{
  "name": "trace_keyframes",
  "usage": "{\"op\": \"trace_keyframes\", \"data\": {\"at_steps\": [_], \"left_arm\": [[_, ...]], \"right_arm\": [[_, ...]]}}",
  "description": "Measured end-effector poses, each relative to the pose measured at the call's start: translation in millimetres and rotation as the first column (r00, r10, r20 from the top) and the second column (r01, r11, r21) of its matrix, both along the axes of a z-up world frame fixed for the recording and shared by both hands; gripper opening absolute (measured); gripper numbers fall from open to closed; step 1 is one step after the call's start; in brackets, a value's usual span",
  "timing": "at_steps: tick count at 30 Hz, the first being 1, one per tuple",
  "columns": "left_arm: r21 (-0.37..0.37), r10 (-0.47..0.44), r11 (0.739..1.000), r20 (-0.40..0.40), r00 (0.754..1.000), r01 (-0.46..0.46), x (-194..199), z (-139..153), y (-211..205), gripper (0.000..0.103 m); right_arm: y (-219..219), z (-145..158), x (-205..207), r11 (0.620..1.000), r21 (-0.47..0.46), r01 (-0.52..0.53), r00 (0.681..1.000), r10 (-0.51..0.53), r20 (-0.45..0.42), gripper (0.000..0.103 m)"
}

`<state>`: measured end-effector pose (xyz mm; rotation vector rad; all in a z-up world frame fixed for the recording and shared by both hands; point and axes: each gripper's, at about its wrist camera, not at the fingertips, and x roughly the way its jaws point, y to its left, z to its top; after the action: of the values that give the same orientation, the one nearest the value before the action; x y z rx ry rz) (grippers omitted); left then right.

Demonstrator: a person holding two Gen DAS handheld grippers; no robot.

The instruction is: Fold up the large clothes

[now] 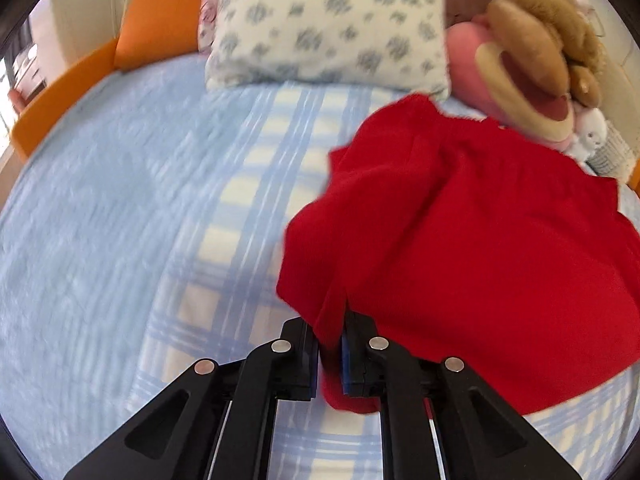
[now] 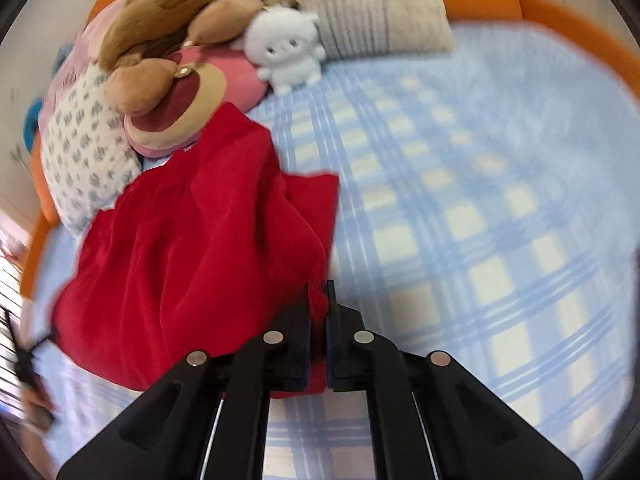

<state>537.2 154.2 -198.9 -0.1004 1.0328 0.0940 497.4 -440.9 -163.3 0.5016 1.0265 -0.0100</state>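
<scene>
A blue-and-cream checked bedspread covers the bed inside an orange frame, and along its head edge lie a flower-print pillow, a striped pillow, a brown-and-pink plush toy and a small white plush.

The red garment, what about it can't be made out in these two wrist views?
- Left wrist view: the red garment runs off the right edge, so its full shape is cut off.
- Right wrist view: motion blur smears its lower left edge.
- Both views: the pinched cloth is hidden between the jaws of the left gripper and right gripper.
</scene>
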Motion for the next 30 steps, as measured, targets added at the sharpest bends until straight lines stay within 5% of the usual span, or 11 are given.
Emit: {"op": "trace_keyframes", "data": {"at_steps": [2,3,6,10,13,17,21,26,28,30], "left_arm": [[-0.022,0.016,1.0,-0.012,1.0,-0.016,-1.8,-15.3,6.8,0.013],[-0.05,0.024,0.998,-0.019,1.0,-0.025,-2.3,-22.4,9.4,0.013],[-0.006,0.014,1.0,-0.004,1.0,-0.014,-5.7,-22.3,2.6,0.013],[0.0,0.048,0.999,0.031,0.998,-0.048,-17.8,2.7,4.8,0.018],[-0.037,0.059,0.998,0.076,0.995,-0.056,-33.0,31.1,0.7,0.025],[0.009,0.009,1.0,0.138,0.99,-0.01,-46.6,56.4,-29.3,0.04],[0.027,0.0,1.0,0.205,0.979,-0.005,-62.7,70.9,-52.0,0.056],[0.044,-0.069,0.997,0.133,0.989,0.064,-48.9,48.4,-74.5,0.057],[0.028,-0.074,0.997,0.077,0.994,0.072,-37.0,26.8,-76.6,0.046],[0.029,-0.08,0.996,0.036,0.996,0.079,-27.8,5.1,-77.2,0.023]], "right_arm": [[-14.6,-10.4,-5.3,0.998,0.034,0.047,0.999,-0.047,-0.006,0.019],[-20.5,-14.2,-7.5,0.997,0.032,0.067,0.998,-0.066,-0.016,0.035],[-19.5,-5.0,-15.3,0.995,-0.059,0.075,0.997,-0.075,-0.001,0.064],[4.0,30.7,-34.4,0.98,-0.193,0.036,0.997,-0.022,0.075,0.068],[39.7,64.7,-47.0,0.968,-0.249,-0.037,0.986,0.075,0.146,0.091],[76.5,76.3,-41.8,0.955,-0.278,-0.104,0.979,0.148,0.14,0.09],[94.5,53.6,-19.9,0.947,-0.294,-0.126,0.987,0.15,0.06,0.084],[96.8,11.7,-0.2,0.945,-0.306,-0.113,0.994,0.105,-0.041,0.067],[99.7,4.5,0.6,0.943,-0.314,-0.112,0.994,0.104,-0.04,0.062],[104.1,6.4,1.9,0.935,-0.332,-0.128,0.992,0.123,-0.036,0.043]]}}
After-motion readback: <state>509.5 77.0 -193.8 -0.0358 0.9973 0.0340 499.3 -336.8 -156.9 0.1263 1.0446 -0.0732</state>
